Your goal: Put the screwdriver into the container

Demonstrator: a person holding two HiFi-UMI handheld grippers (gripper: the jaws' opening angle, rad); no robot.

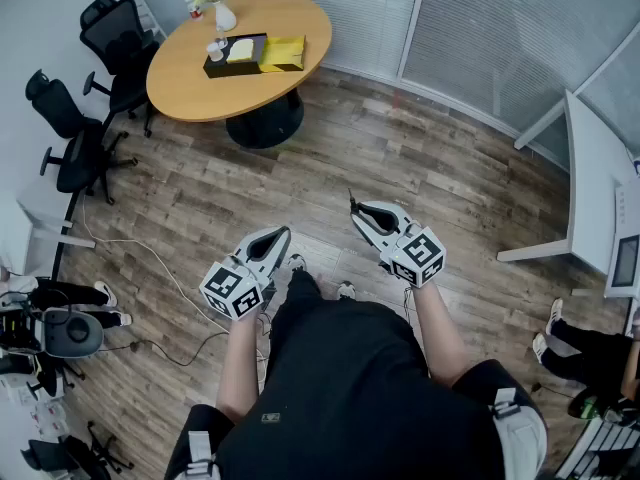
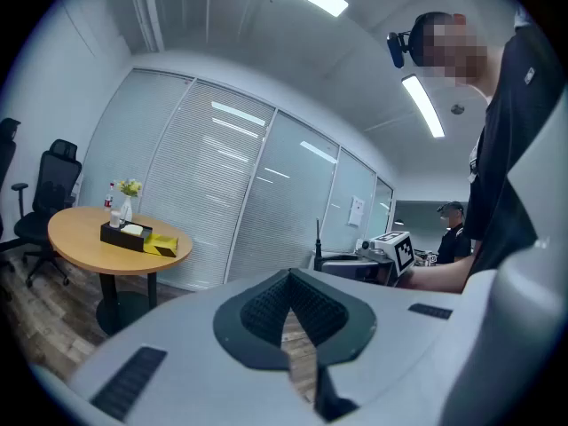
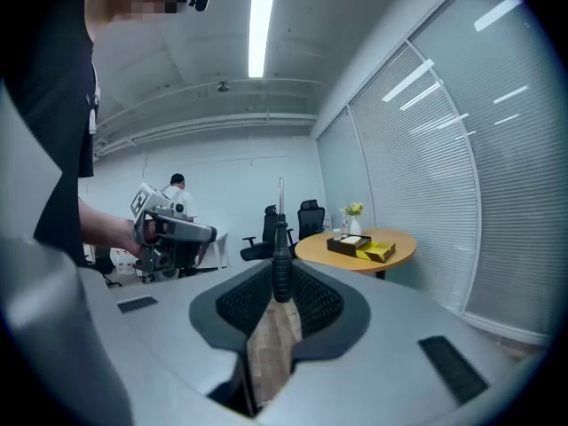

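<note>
The screwdriver [image 3: 280, 266] stands upright in the right gripper [image 1: 362, 214]. Its jaws are closed to a narrow gap on the black handle, and the bare shaft pokes up past the tips. The person holds it in front of the body, well away from the table [image 1: 190, 93]. The left gripper [image 2: 288, 282] is level with it and apart from it. Its jaws are closed tip to tip with nothing between them.

On the round table a black box [image 1: 232, 54] and a yellow box [image 1: 283, 53] lie side by side, touching. A vase [image 1: 224, 15] stands nearer the far edge. Both boxes sit inward from the rim, and bare wood rings them on the near side.

Between the person and the table is open plank floor [image 1: 330, 158]. Office chairs [image 1: 115, 28] crowd the table's left side, a cable [image 1: 150, 258] trails across the floor to the left, and a white desk [image 1: 590, 178] juts in from the right. Glass walls with blinds run behind the table.

Only the head view shows this layout from above. The right gripper view shows the handle against the ribbed pads, which the head view cannot resolve. The left gripper view shows the shaft from the side and another person [image 2: 453, 229] standing farther back.
</note>
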